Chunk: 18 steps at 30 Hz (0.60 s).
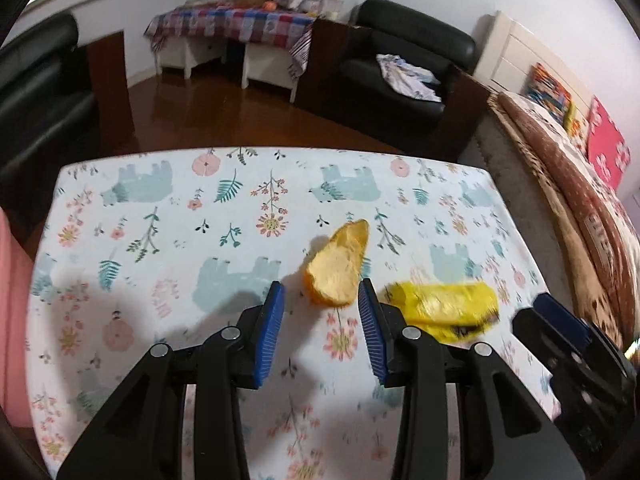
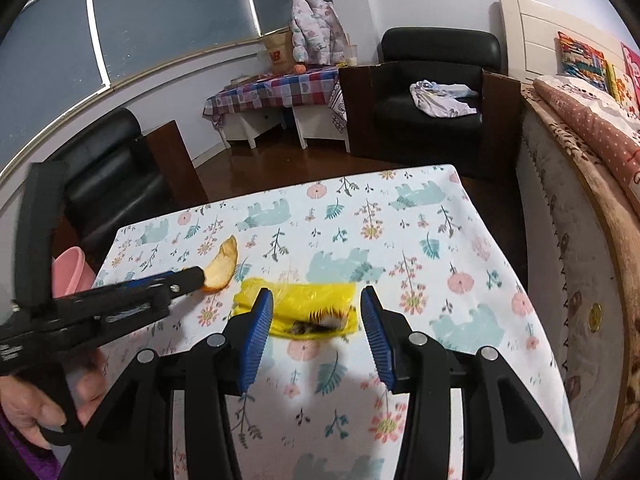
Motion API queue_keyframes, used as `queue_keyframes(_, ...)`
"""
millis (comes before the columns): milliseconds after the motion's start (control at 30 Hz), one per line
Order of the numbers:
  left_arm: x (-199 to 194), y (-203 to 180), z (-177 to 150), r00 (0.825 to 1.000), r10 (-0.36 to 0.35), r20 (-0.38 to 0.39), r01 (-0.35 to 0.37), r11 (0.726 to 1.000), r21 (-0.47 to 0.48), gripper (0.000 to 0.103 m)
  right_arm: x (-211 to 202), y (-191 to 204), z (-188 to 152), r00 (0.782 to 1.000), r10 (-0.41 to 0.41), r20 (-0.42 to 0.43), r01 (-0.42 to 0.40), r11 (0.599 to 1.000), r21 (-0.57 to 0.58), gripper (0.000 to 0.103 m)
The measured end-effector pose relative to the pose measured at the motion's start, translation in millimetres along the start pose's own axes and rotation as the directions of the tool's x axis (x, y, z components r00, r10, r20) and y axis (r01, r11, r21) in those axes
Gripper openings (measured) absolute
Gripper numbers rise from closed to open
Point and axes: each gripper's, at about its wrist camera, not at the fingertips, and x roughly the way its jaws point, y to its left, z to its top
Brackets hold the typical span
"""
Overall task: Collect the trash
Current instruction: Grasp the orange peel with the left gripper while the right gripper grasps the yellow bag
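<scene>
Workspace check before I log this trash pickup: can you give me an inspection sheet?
Surface: table under a floral, bear-print cloth.
Job's things: orange peel and yellow wrapper lie side by side, apart.
Clutter: nothing seen on the table.
Grippers: left gripper open, peel just ahead of its jaws; right gripper open over the wrapper.
Cables: nothing seen.
Surroundings: pink bin by the table's left edge, black armchair, bed, checked side table.

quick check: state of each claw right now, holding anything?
Left claw: open, empty, orange peel just ahead between the tips.
Right claw: open, empty, over the yellow bag.
</scene>
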Motion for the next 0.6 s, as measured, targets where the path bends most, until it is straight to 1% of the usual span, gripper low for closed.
queue_keyframes(100,11,6,2,1.0,-0.01,-0.019,0.009,0.999,-0.046,0.038,8,-1,8,1.0,0.016,-0.01,-0.016,1.0,-0.004,0.046)
queue_keyframes(167,10,7,2,1.0,-0.011,0.009,0.011,0.999,-0.041,0.037,17,-3,13,0.999,0.023,-0.024,-0.023,1.0,-0.007,0.047)
queue_keyframes(200,10,5,1,1.0,-0.017,0.013,0.018,0.999,-0.027,0.024,23,-3,15,0.999,0.025,-0.034,-0.025,1.0,-0.007,0.047)
queue_keyframes(233,10,3,0,1.0,-0.018,0.014,0.018,1.0,-0.002,0.017,30,-5,18,0.999,0.029,-0.045,-0.029,1.0,-0.004,0.047)
queue_keyframes(333,7,-1,-2,1.0,-0.004,0.028,0.003,0.999,0.032,0.006,47,-8,20,0.995,0.058,-0.087,-0.057,0.998,0.02,0.047)
queue_keyframes(533,-5,-1,-3,0.998,0.037,0.058,-0.04,0.999,0.037,0.006,69,-5,15,0.982,0.092,-0.165,-0.088,0.996,0.034,0.047)
queue_keyframes(600,-11,0,-3,0.996,0.053,0.069,-0.056,0.997,0.044,0.006,70,-5,12,0.979,0.104,-0.175,-0.098,0.994,0.044,0.047)
